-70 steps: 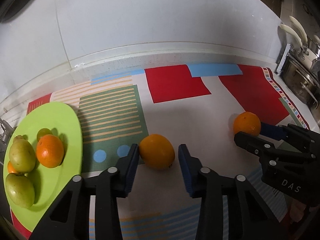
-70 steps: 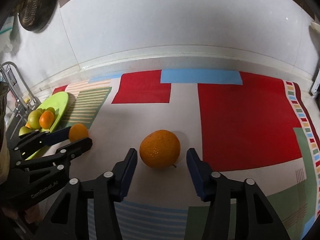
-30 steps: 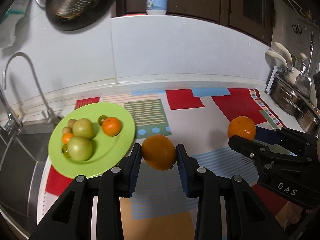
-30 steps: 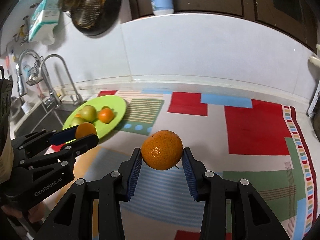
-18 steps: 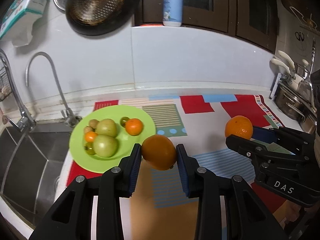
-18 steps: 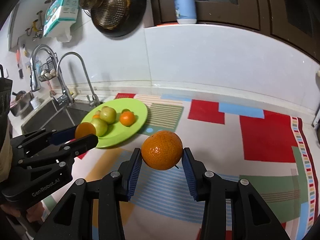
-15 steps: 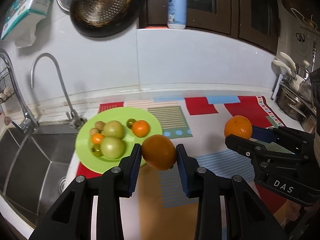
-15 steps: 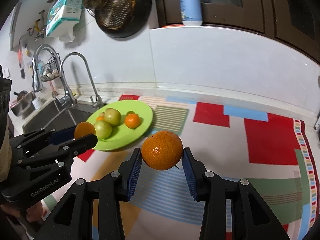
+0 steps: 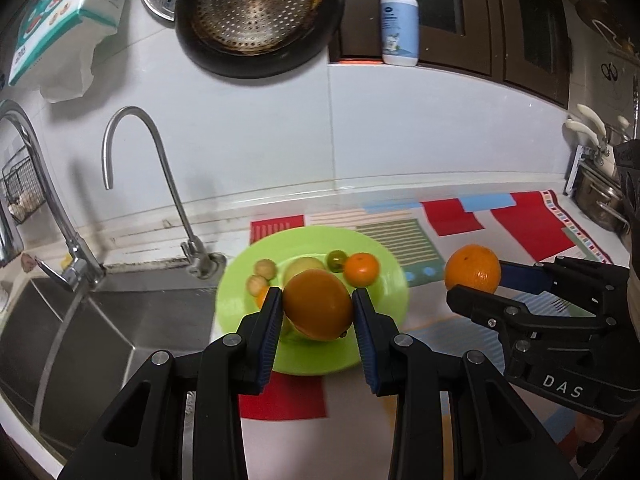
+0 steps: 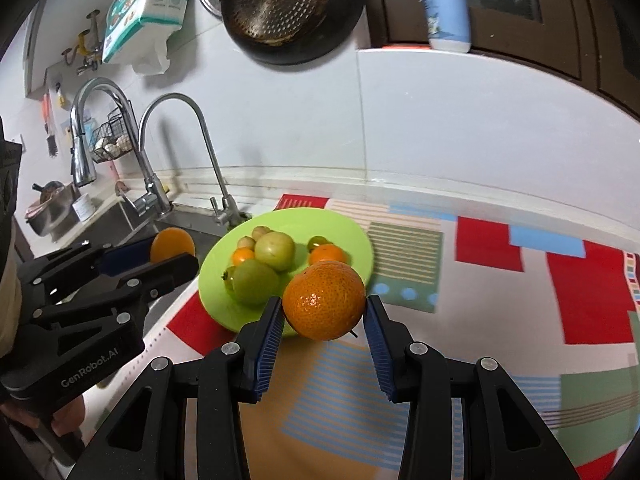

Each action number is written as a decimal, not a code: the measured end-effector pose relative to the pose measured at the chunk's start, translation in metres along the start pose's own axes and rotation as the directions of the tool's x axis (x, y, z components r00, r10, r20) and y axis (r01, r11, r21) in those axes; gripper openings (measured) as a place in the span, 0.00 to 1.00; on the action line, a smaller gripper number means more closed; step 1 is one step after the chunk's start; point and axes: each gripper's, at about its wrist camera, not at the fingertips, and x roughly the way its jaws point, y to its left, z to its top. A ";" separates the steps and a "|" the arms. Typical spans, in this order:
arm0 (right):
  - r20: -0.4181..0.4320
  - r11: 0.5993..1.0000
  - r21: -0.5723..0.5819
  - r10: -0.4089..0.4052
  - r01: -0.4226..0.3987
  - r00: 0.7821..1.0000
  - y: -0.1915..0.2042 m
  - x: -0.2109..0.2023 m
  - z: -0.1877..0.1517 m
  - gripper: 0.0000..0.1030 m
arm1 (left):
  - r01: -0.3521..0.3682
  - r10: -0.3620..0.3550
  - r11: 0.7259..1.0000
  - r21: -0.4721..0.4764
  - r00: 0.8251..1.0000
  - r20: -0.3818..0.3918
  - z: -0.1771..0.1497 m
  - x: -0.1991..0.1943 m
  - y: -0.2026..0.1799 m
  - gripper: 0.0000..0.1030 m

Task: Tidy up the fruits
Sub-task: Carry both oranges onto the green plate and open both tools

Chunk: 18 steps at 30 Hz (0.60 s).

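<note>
My left gripper (image 9: 316, 312) is shut on a smooth orange (image 9: 318, 305), held in the air above the near part of the green plate (image 9: 384, 280). My right gripper (image 10: 324, 314) is shut on a dimpled orange (image 10: 325, 300), hanging just before the plate's (image 10: 288, 218) near right rim. The plate holds two green fruits (image 10: 275, 250), a small orange (image 10: 327, 254), a yellow-orange fruit (image 10: 243, 256) and some small ones. The right gripper with its orange (image 9: 473, 269) shows at the right of the left wrist view. At the left of the right wrist view is the left gripper with its orange (image 10: 173, 245).
A steel sink (image 9: 100, 328) with two taps (image 9: 160, 160) lies left of the plate. A colourful patterned mat (image 10: 500, 280) covers the counter. Pots (image 9: 600, 196) stand at the far right, a dark pan (image 9: 256, 16) hangs on the wall, and a soap bottle (image 9: 399, 20) sits on the ledge.
Both grippers closed on their oranges and lifted them off the mat. Since then they have carried them left towards the plate, which now lies right under and in front of them.
</note>
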 end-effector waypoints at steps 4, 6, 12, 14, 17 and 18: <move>-0.012 1.000 0.013 0.002 -0.002 1.000 0.013 0.020 0.005 0.41 | 0.005 -0.005 1.000 0.018 1.000 -0.008 0.002 0.014 0.018 0.34; -0.018 1.000 0.020 -0.001 0.002 1.000 0.017 0.030 0.007 0.41 | 0.010 -0.009 1.000 0.026 1.000 -0.013 0.004 0.023 0.025 0.34; -0.045 0.999 0.030 -0.018 0.020 0.999 0.025 0.062 0.014 0.41 | 0.030 -0.029 0.998 0.055 0.999 -0.021 0.012 0.050 0.040 0.34; -0.056 0.999 0.040 -0.021 0.023 0.998 0.026 0.073 0.015 0.41 | 0.038 -0.037 0.997 0.063 0.999 -0.023 0.015 0.061 0.043 0.34; -0.071 0.998 0.056 -0.028 0.032 0.997 0.027 0.086 0.017 0.41 | 0.050 -0.048 0.996 0.069 0.998 -0.029 0.018 0.076 0.046 0.34; -0.075 0.998 0.060 -0.028 0.033 0.997 0.027 0.090 0.018 0.41 | 0.056 -0.054 0.996 0.067 0.998 -0.033 0.019 0.081 0.047 0.34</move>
